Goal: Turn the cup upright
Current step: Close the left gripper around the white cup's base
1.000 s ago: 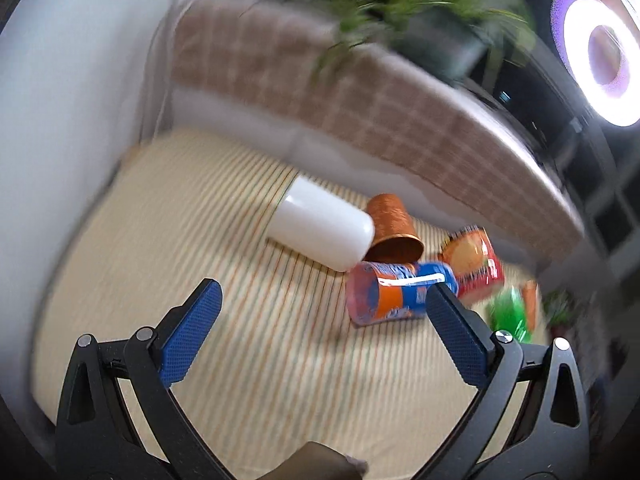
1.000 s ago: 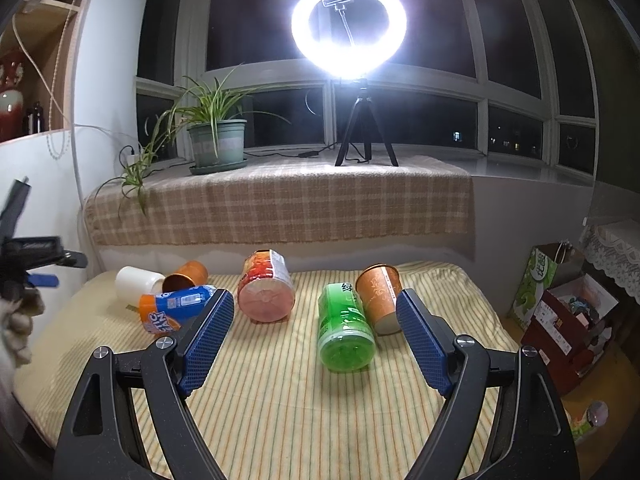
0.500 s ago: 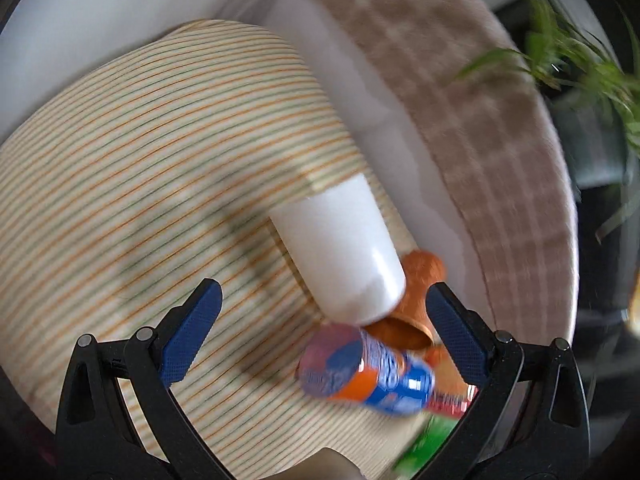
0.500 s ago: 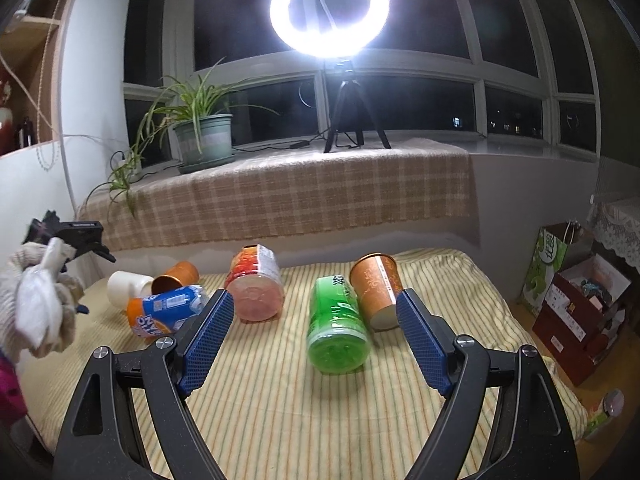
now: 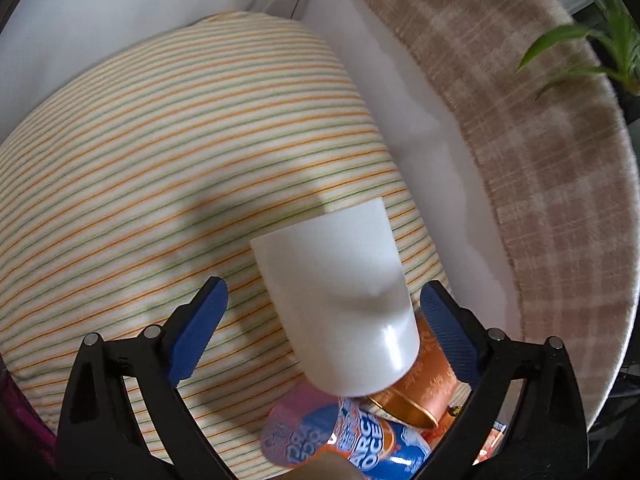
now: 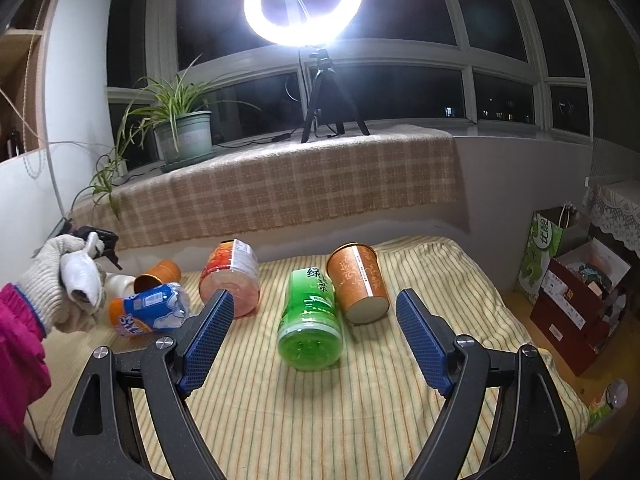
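Note:
A white cup (image 5: 340, 300) lies on its side on the striped cloth (image 5: 160, 160). My left gripper (image 5: 324, 328) is open, its blue pads on either side of the cup, not touching it. A small orange cup (image 5: 420, 392) and a blue-orange cup (image 5: 340, 440) lie just beyond it. My right gripper (image 6: 312, 340) is open and empty above the cloth. In front of it lie a green bottle (image 6: 310, 320), a brown patterned cup (image 6: 358, 280) and a red-orange jar (image 6: 232, 276). The white cup (image 6: 120, 284) is mostly hidden there behind my gloved hand (image 6: 68, 280).
A white wall (image 5: 420, 120) and a checked-cloth ledge (image 6: 280, 184) run behind the table, holding a potted plant (image 6: 180, 128) and a ring light on a tripod (image 6: 304, 0). Boxes and a bag (image 6: 568, 272) stand on the floor at right.
My left gripper has swung down and closer, so the white cup now lies between its open fingers. My right gripper has tilted slightly and stays open.

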